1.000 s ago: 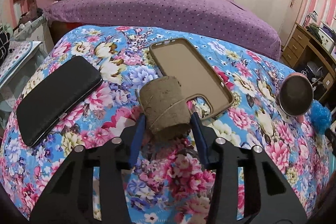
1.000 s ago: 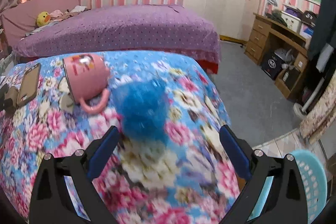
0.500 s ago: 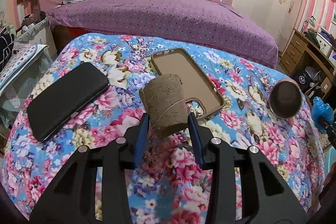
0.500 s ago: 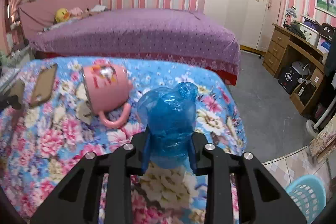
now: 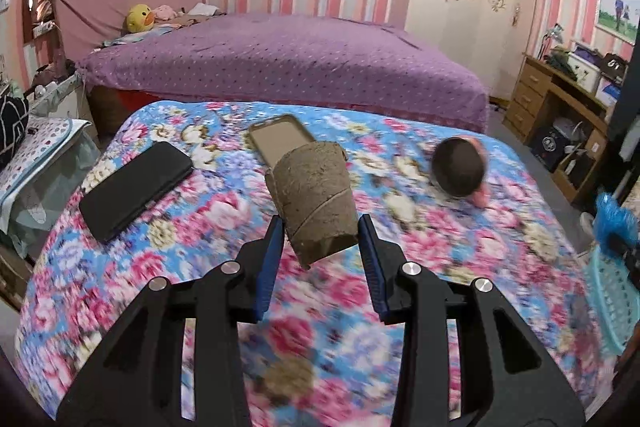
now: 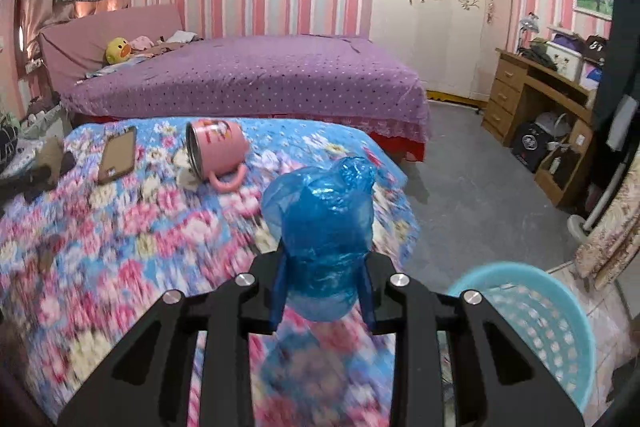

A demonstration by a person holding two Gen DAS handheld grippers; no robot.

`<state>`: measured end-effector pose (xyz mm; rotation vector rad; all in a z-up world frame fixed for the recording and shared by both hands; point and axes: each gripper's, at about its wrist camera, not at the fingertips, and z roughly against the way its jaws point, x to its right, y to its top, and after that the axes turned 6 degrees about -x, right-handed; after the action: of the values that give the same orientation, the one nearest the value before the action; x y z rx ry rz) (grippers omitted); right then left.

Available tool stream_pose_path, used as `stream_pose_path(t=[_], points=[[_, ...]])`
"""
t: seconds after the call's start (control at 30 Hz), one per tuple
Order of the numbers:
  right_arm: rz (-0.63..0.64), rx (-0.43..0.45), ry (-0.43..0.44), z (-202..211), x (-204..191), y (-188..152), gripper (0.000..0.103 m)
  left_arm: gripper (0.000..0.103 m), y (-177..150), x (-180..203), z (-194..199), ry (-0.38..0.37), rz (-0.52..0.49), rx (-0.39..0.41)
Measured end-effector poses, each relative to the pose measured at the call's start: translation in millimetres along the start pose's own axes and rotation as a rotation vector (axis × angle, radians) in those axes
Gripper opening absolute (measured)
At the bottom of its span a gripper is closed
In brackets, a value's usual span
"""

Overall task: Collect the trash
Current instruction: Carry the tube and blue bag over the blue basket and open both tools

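The blue plastic wad [image 6: 322, 239], pinched in the right gripper [image 6: 324, 291], hangs just left of the near basket [image 6: 560, 327], while the left gripper [image 5: 320, 251] clamps the cardboard tube [image 5: 314, 199] farther away.

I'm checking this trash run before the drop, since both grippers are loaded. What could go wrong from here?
1. The left gripper pinches the cardboard tube only near its lower end; it might tilt out and land by the phone case.
2. The blue plastic bag bulges above the right gripper and could slip free short of the blue basket.
3. A sweep toward the basket might knock the pink mug, lying on its side.
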<state>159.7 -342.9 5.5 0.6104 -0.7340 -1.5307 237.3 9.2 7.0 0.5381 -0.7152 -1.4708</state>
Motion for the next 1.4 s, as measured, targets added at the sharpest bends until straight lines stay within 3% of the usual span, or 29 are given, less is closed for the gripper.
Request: stream_pose_path(t=[0.13, 0.3, 0.43, 0.63, 0.87, 1.17, 1.4], points=[[-0.031, 0.004, -0.014, 10.6, 26.1, -10.0, 0.029, 0.037, -19.3, 20.4, 14.2, 0.009, -0.020, 0.019], [-0.093, 0.026, -0.032, 19.4, 68.6, -15.0, 0.029, 0.037, -37.1, 49.9, 12.1, -0.018, -0.012, -0.019], [-0.106, 0.005, -0.090, 16.3, 98.3, -24.7, 0.029, 0.037, -47.7, 89.0, 12.3, -0.042, -0.048, -0.018], [-0.165, -0.001, -0.136, 19.6, 142.7, -37.7, 0.029, 0.037, -59.6, 160.4, 15.7, -0.097, -0.142, 0.016], [-0.222, -0.016, -0.171, 20.8, 185.8, -56.2, 0.029, 0.037, -72.5, 234.6, 9.6, -0.218, -0.194, -0.012], [-0.241, -0.028, -0.189, 16.5, 211.2, -70.6, 0.029, 0.037, -102.4, 332.4, 12.3, -0.321, -0.332, -0.017], [-0.269, -0.015, -0.212, 21.0, 221.4, -75.9, 0.029, 0.038, -112.7, 379.3, 18.6, -0.386, -0.379, -0.027]])
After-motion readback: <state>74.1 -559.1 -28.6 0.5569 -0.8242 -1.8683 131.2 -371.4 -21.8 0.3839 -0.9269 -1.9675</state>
